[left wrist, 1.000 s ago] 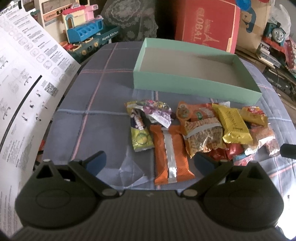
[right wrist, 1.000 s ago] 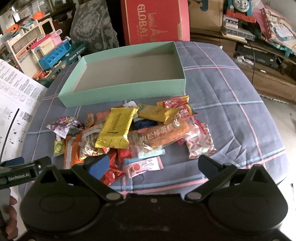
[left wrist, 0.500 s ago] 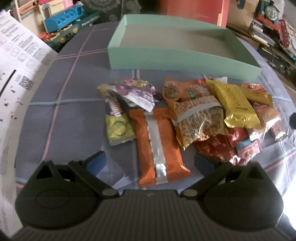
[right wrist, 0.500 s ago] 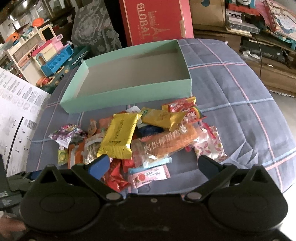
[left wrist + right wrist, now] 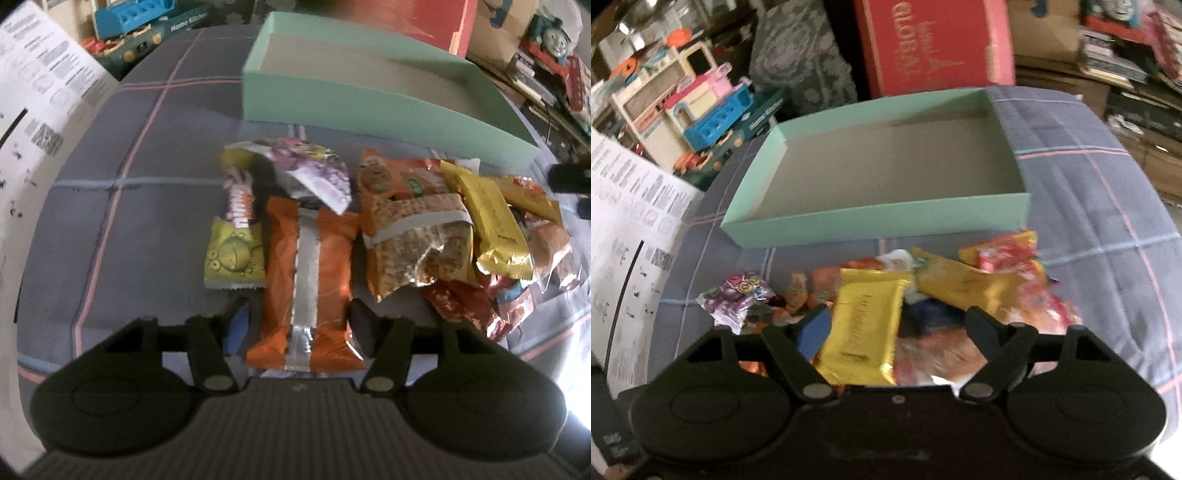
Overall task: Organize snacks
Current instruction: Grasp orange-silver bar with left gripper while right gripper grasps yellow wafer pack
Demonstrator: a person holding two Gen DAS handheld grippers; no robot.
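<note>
A pile of snack packets lies on the plaid cloth in front of an empty mint-green box (image 5: pixel 369 107) (image 5: pixel 871 221). My left gripper (image 5: pixel 299 317) is low over the pile's left end. Its jaws are closing around the near end of a long orange packet with a silver stripe (image 5: pixel 306 266). The packet looks uncrushed and still lies flat. My right gripper (image 5: pixel 897 325) is over the pile's middle, jaws closing. A yellow foil packet (image 5: pixel 864 325) lies between its fingers beside the left one, with room on the right side. The right gripper's tip (image 5: pixel 569 177) shows at the left wrist view's right edge.
A green cartoon packet (image 5: pixel 236 254) and a purple one (image 5: pixel 317 170) lie beside the orange packet. A white printed sheet (image 5: pixel 624 236) hangs at the left. Toys (image 5: pixel 713 110), a red carton (image 5: pixel 934 44) and cardboard boxes crowd behind and to the right of the table.
Both grippers dropped closer to the snack pile and their jaws narrowed. The left now straddles the orange packet, and the right has shifted left over the yellow packet.
</note>
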